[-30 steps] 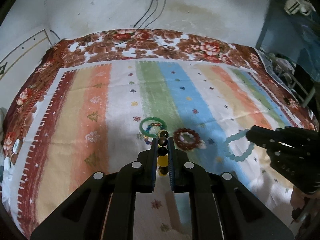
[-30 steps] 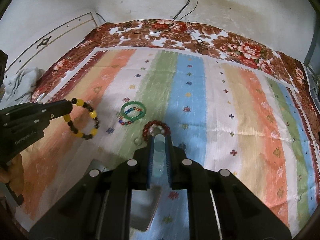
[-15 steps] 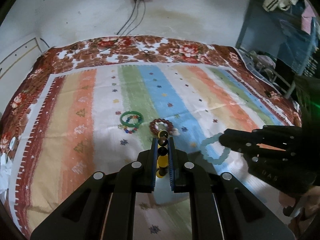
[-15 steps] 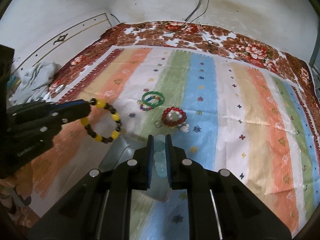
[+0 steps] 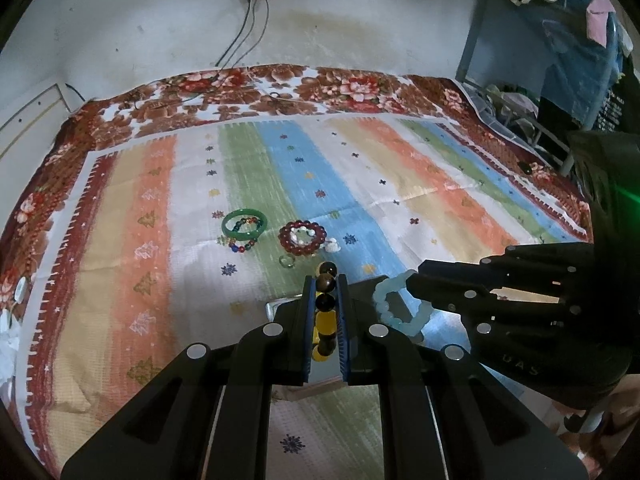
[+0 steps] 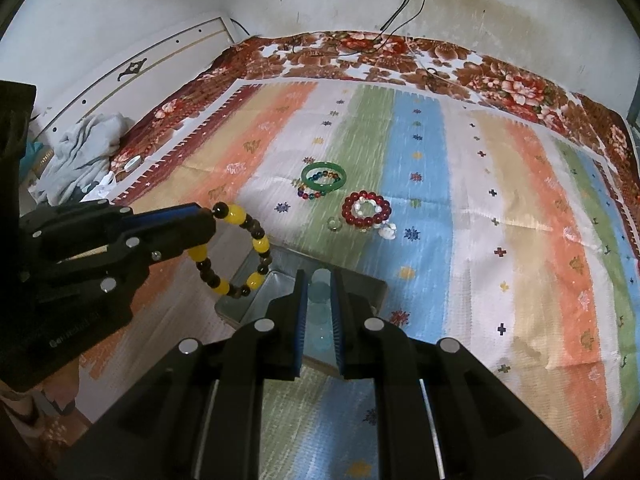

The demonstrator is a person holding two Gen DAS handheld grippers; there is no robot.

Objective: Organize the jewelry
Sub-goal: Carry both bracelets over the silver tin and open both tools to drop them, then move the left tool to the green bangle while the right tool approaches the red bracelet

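Left gripper (image 5: pixel 325 304): clamped on yellow-and-brown bracelet (image 6: pixel 240 250); loop hanging beyond fingertips
Right gripper (image 6: pixel 319 304): clamped on pale blue bracelet (image 5: pixel 396 304)
Tin (image 6: pixel 280 276): directly below both fingertips

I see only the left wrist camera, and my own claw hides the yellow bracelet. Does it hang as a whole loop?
Observer: Yes. The right wrist view shows the yellow and brown bracelet hanging as a full loop from the left claw.
Operator: Where is the loop relative to the box?
Observer: Its lowest beads overlap the left rim of the grey box.
Operator: And the other bracelet?
Observer: The pale blue bracelet sits between the right claw fingers, with the box directly behind.
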